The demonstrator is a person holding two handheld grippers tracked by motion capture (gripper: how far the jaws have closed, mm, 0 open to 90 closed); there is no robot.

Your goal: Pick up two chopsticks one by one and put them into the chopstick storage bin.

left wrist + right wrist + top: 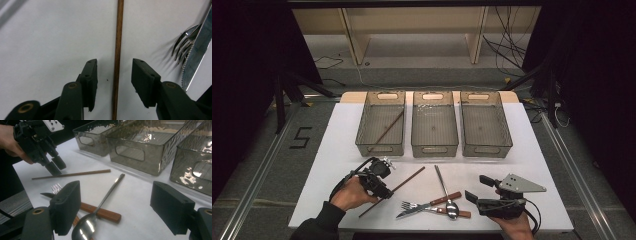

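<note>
Two jaws of the left gripper (114,82) stand wide, straddling a thin brown wooden chopstick (117,60) flat on the white desk (50,37), untouched. Best lowered square, then closed evenly so the round stick doesn't roll. Right gripper (115,210) jaws wide, holding nothing, near a shiny steel spoon (100,205), fork (183,47), serrated knife (197,50). Three clear ribbed bins (435,125) beyond.

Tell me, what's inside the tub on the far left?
One brown chopstick lies slanted inside the left tub, with bare floor around it. The tub's front wall is tinted and rippled, so the strip of floor right behind it cannot be made out clearly.
</note>
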